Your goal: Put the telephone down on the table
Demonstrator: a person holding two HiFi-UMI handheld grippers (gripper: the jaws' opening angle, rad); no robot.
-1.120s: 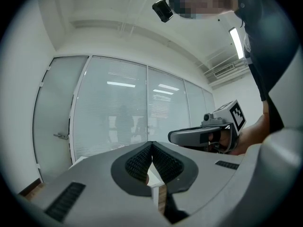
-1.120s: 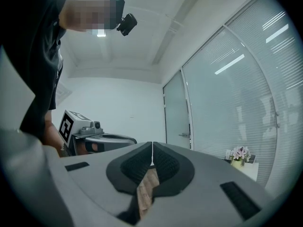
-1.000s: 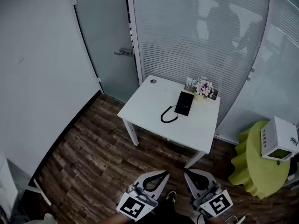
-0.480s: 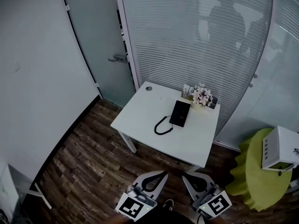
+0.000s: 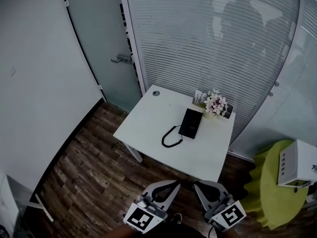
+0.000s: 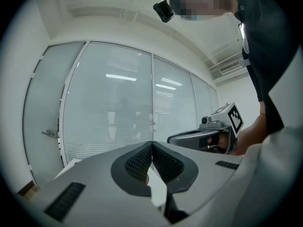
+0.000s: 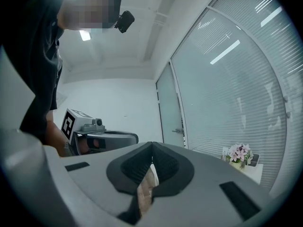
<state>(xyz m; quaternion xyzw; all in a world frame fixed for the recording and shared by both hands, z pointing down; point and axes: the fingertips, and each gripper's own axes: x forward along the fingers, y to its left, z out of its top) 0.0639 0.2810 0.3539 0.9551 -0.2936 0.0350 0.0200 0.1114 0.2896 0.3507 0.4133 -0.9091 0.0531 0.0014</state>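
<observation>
the black telephone (image 5: 191, 123) lies flat on the white table (image 5: 148, 120), towards its far right part. it sits just near of the pink flowers (image 5: 216, 104) and a small card stand (image 5: 199, 97). its cord (image 5: 170, 137) loops off the near left end onto the bare tabletop. both grippers are well apart from it, low at the near edge of the head view, over the wooden floor (image 5: 89, 172).

the left gripper (image 6: 152, 143) has its jaws pressed together with nothing between them. the right gripper (image 7: 152, 143) is likewise closed and empty.

the telephone reads as a stiff, hard plastic slab, probably light to moderate in weight, with a smooth casing that could slip under the pads. it is not obviously fragile, but the cord is springy and could drag or snag if the body is lifted. the likely best hold is across its narrow width near the middle, clear of the cord end, so that it hangs level. whether a handset sits apart from a base cannot be told at this distance.

its long axis runs near to far across the table, leaning slightly to the right at the far end. the cord end faces the person and the other end points at the flowers and the striped glass wall (image 5: 208, 43).
</observation>
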